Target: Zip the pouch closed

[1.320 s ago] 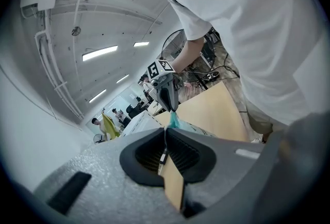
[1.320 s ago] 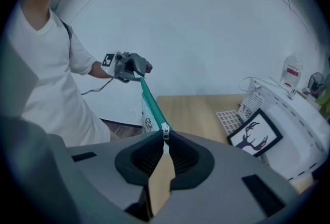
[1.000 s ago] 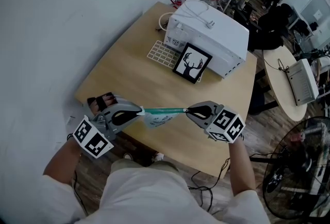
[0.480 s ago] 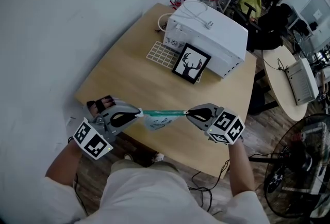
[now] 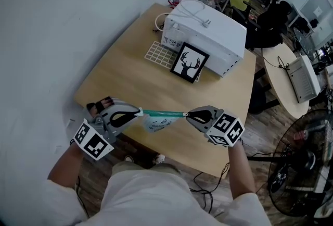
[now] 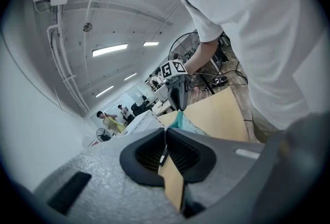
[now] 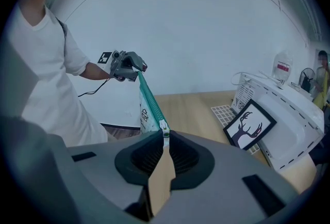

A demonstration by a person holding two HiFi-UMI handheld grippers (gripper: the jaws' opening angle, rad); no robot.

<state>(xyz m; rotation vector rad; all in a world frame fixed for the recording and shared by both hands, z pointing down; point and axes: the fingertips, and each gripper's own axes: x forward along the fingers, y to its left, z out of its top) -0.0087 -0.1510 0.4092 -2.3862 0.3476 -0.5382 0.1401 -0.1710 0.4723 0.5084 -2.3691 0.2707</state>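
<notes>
1. A light wooden table [image 5: 125, 82] is seen from above beside a pale wall, with an open office behind it
2. The pouch [image 5: 157, 123] is held in the air over the near part of the table, stretched between the two grippers; its teal zip [image 5: 164, 113] is pulled into a straight line along the top and its pale body hangs below
3. The left gripper [image 5: 137, 112] is closed tight on the end of the pouch, with only a thin strip of it pinched between the pads
4. The right gripper [image 5: 188, 114] is clamped narrowly on the white zip pull [image 7: 164, 127], which sits right at its jaw tips; from there the zip runs straight away to the left gripper
5. Beyond both grippers, at the far side of the table, a white boxy appliance [image 5: 208, 37] is set, with a framed deer silhouette [image 5: 186, 62] standing against its front and a white grid mat [image 5: 157, 54] just left of the frame
6. Off the table, to the right of the right gripper, a floor fan [image 5: 296, 167] is seen
</notes>
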